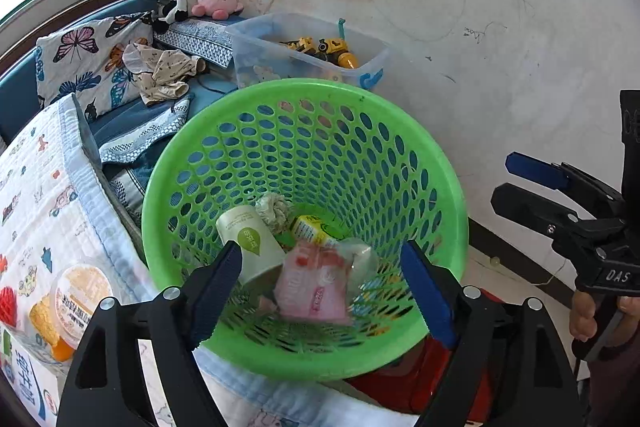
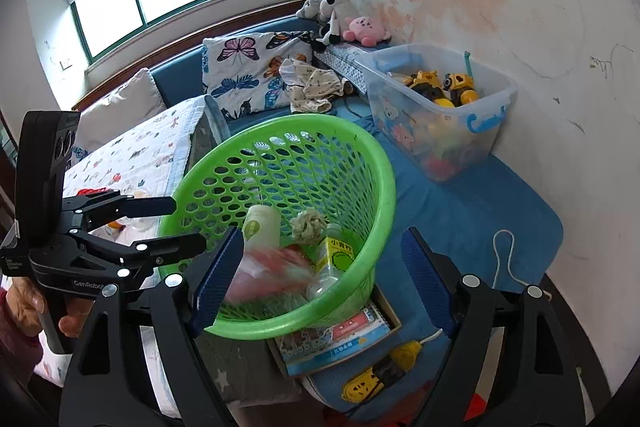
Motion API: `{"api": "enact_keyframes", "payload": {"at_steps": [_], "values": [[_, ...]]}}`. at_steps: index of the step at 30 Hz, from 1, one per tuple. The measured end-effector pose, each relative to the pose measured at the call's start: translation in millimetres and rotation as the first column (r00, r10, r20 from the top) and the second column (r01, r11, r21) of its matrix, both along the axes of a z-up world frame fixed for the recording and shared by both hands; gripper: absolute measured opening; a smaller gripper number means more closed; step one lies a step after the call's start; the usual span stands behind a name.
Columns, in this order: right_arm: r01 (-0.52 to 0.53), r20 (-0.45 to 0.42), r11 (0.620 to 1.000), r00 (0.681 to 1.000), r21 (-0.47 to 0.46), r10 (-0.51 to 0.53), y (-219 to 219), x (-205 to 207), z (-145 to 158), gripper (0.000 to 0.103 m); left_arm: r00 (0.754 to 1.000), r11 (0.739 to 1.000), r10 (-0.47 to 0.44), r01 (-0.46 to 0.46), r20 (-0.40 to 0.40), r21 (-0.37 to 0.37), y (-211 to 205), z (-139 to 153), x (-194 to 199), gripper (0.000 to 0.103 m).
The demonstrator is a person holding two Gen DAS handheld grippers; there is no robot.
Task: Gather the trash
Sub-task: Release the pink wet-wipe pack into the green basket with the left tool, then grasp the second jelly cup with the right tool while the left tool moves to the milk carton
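i see the green basket [image 1: 304, 107] mid-frame already holding a paper cup [image 1: 248, 239], pink packet [image 1: 312, 287] and small bottle [image 2: 332, 259]. a pudding cup [image 1: 78, 301] waits lower left. left gripper [image 1: 320, 291] and right gripper [image 2: 320, 279] both gape, empty.

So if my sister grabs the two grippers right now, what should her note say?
Left gripper: open, nothing held, above the green basket.
Right gripper: open, nothing held, also above the basket.
In the basket: paper cup, pink packet (blurred, perhaps just dropped), yellow-labelled bottle, crumpled wad.
Left to do: the lidded food cup on the printed quilt looks like trash to collect.
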State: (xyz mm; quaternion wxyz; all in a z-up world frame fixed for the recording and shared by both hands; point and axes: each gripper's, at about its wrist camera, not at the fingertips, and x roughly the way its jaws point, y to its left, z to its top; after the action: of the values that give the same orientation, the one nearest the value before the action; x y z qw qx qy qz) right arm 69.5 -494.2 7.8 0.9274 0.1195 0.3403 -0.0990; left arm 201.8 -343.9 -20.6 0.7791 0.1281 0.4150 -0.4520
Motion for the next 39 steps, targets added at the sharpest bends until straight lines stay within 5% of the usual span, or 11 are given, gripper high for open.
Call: {"api": "enact_keyframes", "payload": {"at_steps": [9, 17, 27, 39], "values": [[-0.04, -0.001, 0.999, 0.999, 0.009, 0.04, 18, 3, -3, 0.081, 0.992, 0.994, 0.109, -0.109, 0.056, -0.001, 52, 6, -2, 0.079], [-0.107, -0.002, 0.994, 0.994, 0.005, 0.107, 50, 17, -3, 0.081, 0.961, 0.963, 0.27, -0.27, 0.051, -0.02, 123, 6, 8, 0.079], [-0.221, -0.021, 0.975, 0.975, 0.003, 0.221, 97, 47, -8, 0.081, 0.887, 0.888, 0.459, -0.457, 0.049, -0.044, 213, 9, 14, 0.079], [-0.395, -0.064, 0.918, 0.916, 0.026, 0.396, 162, 103, -29, 0.081, 0.794, 0.793, 0.608, -0.607, -0.002, -0.044, 289, 6, 16, 0.079]]}}
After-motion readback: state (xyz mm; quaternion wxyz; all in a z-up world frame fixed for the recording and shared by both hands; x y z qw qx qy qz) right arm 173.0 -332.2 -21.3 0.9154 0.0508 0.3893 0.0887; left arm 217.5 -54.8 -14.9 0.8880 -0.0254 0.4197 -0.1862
